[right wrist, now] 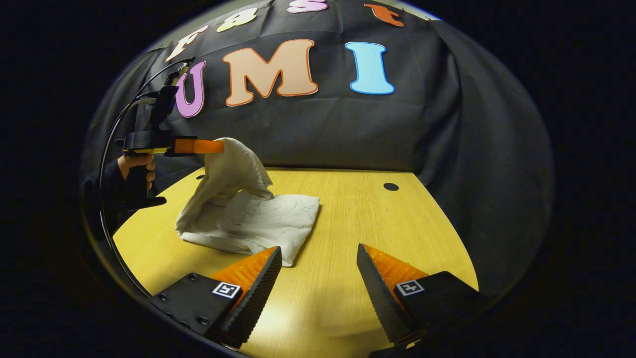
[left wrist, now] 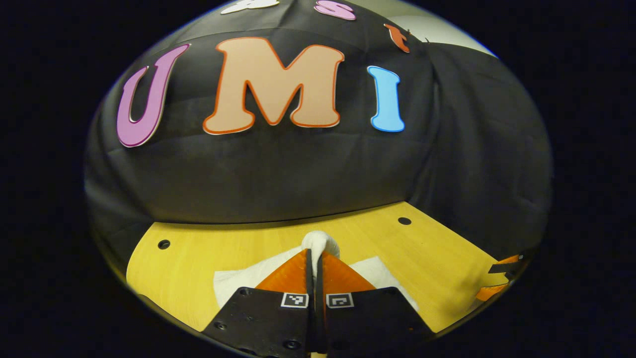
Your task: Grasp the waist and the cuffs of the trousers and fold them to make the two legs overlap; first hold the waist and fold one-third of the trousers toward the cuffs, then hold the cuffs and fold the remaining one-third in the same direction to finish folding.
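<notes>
White trousers (right wrist: 258,219) lie partly folded on the yellow wooden table (right wrist: 377,223). One end of them is lifted off the table, pinched in my left gripper (right wrist: 218,146), which a hand (right wrist: 135,163) holds at the left of the right gripper view. In the left gripper view my left gripper (left wrist: 316,251) is shut on a bunch of white trouser cloth (left wrist: 320,241) that bulges past its tips, with more of the trousers (left wrist: 238,283) spread below. My right gripper (right wrist: 318,253) stands open above the table's near side, its left finger just beside the trousers' near corner, nothing between its fingers.
Black cloth walls (right wrist: 348,129) close the table at the back and right. Round holes (right wrist: 391,187) mark the tabletop near the far corners. Bare table lies to the right of the trousers. The right gripper (left wrist: 502,278) shows at the right edge of the left gripper view.
</notes>
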Demonstrator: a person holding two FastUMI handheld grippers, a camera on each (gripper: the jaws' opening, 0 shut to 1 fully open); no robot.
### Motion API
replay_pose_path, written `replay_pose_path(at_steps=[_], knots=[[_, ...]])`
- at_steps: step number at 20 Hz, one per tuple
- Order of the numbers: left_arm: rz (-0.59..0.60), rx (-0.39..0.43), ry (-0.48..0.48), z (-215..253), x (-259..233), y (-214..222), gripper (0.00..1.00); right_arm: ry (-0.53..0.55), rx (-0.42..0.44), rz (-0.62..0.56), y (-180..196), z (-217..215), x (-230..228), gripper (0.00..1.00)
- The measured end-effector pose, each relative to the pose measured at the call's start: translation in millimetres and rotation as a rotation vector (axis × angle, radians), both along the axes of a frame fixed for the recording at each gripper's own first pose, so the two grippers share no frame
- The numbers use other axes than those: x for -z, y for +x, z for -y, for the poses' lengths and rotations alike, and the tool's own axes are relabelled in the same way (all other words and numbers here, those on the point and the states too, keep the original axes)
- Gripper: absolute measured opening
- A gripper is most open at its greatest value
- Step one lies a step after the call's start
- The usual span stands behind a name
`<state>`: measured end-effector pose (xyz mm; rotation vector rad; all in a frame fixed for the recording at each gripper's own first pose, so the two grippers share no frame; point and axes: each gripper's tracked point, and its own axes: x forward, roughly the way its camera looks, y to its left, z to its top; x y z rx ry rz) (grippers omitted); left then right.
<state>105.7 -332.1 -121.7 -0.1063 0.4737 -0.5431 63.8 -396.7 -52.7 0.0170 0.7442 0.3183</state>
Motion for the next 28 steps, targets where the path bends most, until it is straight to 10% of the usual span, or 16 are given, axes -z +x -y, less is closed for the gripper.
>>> replay_pose_path(at_steps=[9,17,22,28], knots=[[-0.059,0.215,0.077,90,55,-77,0.0,0.004,0.026,-0.003,-7,18,2,0.98],[-0.177,0.212,0.097,94,120,-122,0.09,0.037,-0.027,0.0,-5,8,-3,0.98],[-0.124,0.137,0.075,65,91,-122,0.97,0.056,-0.052,0.063,14,-11,-25,0.98],[0.02,-0.101,0.083,-43,25,-101,0.97,0.118,-0.023,0.177,41,-55,-72,0.98]])
